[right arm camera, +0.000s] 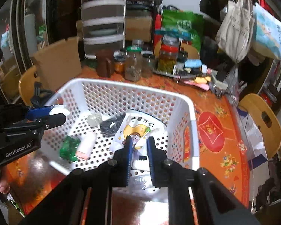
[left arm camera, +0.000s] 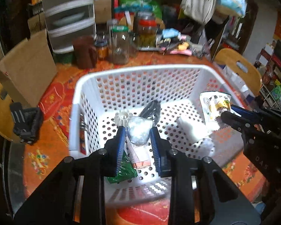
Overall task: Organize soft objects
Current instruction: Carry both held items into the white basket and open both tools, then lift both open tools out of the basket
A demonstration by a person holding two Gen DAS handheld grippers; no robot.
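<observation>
Clear plastic bag (left arm camera: 138, 132) clenched between left claw (left arm camera: 137, 131) over white basket (left arm camera: 140, 69), right claw (right arm camera: 138, 142) gripping snack packet (right arm camera: 138, 129) inside basket.

The basket (left arm camera: 140, 71) is white with lots of little round holes. The tablecloth (right arm camera: 215, 116) is orange with red shapes and small flowers. The snack bag (right arm camera: 138, 129) is white with a yellow cartoon. The packet (right arm camera: 69, 148) is shiny green. Both grippers have blue pads (left arm camera: 121, 146) on black arms.
</observation>
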